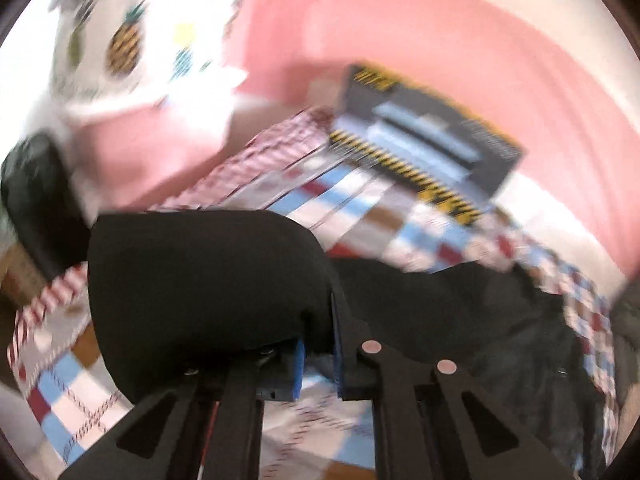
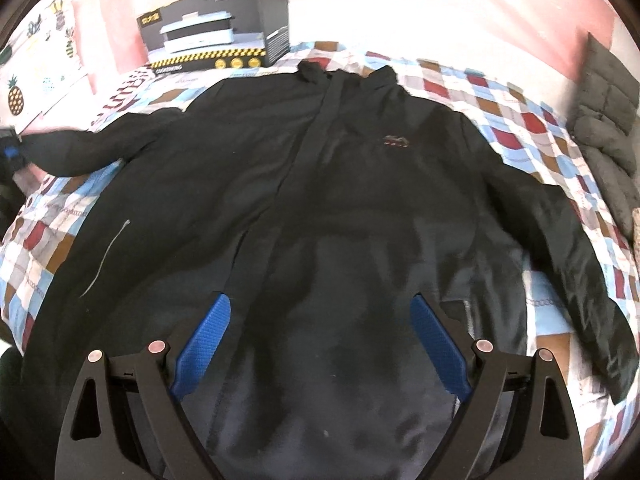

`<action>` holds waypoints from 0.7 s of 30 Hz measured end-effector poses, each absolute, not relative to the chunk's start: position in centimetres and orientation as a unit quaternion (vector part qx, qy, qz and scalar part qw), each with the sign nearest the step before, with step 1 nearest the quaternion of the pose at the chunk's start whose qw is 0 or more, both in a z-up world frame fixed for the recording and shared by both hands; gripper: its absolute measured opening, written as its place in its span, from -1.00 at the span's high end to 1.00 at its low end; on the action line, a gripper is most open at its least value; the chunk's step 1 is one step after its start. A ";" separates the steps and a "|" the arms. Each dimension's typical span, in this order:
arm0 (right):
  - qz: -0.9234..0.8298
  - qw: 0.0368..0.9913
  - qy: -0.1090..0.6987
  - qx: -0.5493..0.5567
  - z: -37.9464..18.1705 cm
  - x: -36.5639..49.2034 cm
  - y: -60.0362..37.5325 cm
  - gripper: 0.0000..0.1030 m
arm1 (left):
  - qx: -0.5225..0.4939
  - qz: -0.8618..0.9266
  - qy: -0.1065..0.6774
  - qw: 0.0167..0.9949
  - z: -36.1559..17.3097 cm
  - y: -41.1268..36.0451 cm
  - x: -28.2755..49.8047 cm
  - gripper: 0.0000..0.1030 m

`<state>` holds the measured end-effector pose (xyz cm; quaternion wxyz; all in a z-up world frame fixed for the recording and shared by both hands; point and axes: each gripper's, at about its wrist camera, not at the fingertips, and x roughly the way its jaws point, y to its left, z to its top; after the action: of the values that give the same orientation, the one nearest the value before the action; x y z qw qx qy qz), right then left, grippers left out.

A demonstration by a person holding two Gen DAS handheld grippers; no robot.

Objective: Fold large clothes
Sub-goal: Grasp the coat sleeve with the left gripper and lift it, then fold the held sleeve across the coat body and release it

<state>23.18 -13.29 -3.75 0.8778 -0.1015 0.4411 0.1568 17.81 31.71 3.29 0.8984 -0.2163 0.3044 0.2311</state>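
A large black jacket (image 2: 320,184) lies front up and spread flat on a checked bedspread (image 2: 520,120), collar toward the far side. My right gripper (image 2: 320,312) hovers over its lower front, open and empty. My left gripper (image 1: 318,340) is shut on the cuff of the jacket's left sleeve (image 1: 208,288), held lifted above the bedspread (image 1: 360,208); the view is blurred. In the right wrist view the left gripper (image 2: 10,152) shows at the far left edge, at the end of the stretched-out sleeve (image 2: 80,148). The other sleeve (image 2: 580,264) lies along the right.
A black appliance box (image 2: 224,28) stands at the head of the bed near the collar, also in the left wrist view (image 1: 428,140). A pink wall (image 1: 400,40) is behind. A pineapple-print pillow (image 2: 24,80) lies at left, a grey quilted cushion (image 2: 608,120) at right.
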 end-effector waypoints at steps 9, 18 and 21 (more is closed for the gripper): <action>0.126 0.888 0.439 -0.059 -3.5 23.0 -17.8 -0.78 | -0.141 0.073 0.264 0.951 11.4 19.5 23.5 0.78; 0.088 0.885 0.457 -0.026 -5.1 23.2 -23.0 -0.78 | -0.087 -0.063 0.334 0.936 5.6 5.2 30.7 0.78; 0.076 0.882 0.465 -0.018 -5.8 23.4 -24.5 -0.77 | -0.070 -0.085 0.376 0.920 1.8 1.4 32.5 0.77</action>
<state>23.37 -24.50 -5.80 0.8821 -0.0184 0.4647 0.0755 32.51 1.41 1.77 0.9202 -0.0699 0.3757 -0.0850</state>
